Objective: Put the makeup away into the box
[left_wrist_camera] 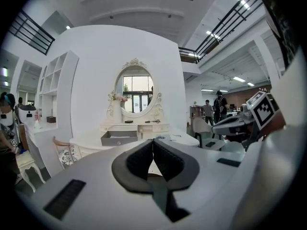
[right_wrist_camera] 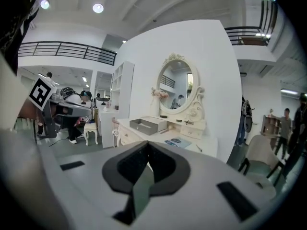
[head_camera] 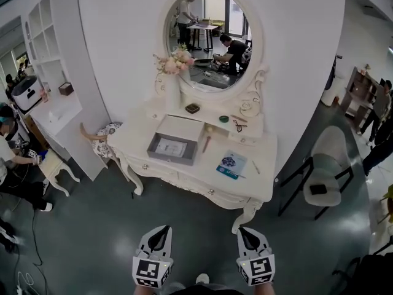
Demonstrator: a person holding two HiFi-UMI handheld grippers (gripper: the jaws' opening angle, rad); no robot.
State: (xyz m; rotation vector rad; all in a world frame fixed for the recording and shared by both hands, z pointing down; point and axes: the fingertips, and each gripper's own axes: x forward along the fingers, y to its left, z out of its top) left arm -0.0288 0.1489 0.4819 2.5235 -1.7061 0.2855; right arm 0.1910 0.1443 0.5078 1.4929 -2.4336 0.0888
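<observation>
1. Your left gripper (head_camera: 163, 231) and right gripper (head_camera: 244, 232) are held over the dark floor, well short of the white dressing table (head_camera: 184, 176). Both point towards it.
2. In the left gripper view the two dark pads are pressed together with nothing between them. The right gripper view shows the same: clenched and empty.
3. The box (head_camera: 171, 157) sits on the left half of the tabletop, below the oval mirror (head_camera: 209, 39). It is shallow, rectangular and grey, open at the top, with a pale printed sheet lying inside. A white panel (head_camera: 182, 128) touches its far edge.
4. The makeup is all outside the box:
   - A brush (head_camera: 207, 143) with a light wooden handle lies just right of the box, handle towards you.
   - A small dark square case (head_camera: 193, 108) sits on the raised shelf under the mirror.
   - A small round green pot (head_camera: 224, 119) is on that shelf, further right.
   - A thin dark item (head_camera: 238, 125) lies beside the pot, too small to identify.
5. A blue-and-white packet (head_camera: 231, 165) lies flat near the front right of the tabletop, and a thin pencil-like stick (head_camera: 256, 167) lies just to its right.
6. A white vase of pink flowers (head_camera: 174, 66) stands at the mirror's left side, behind the box.
</observation>
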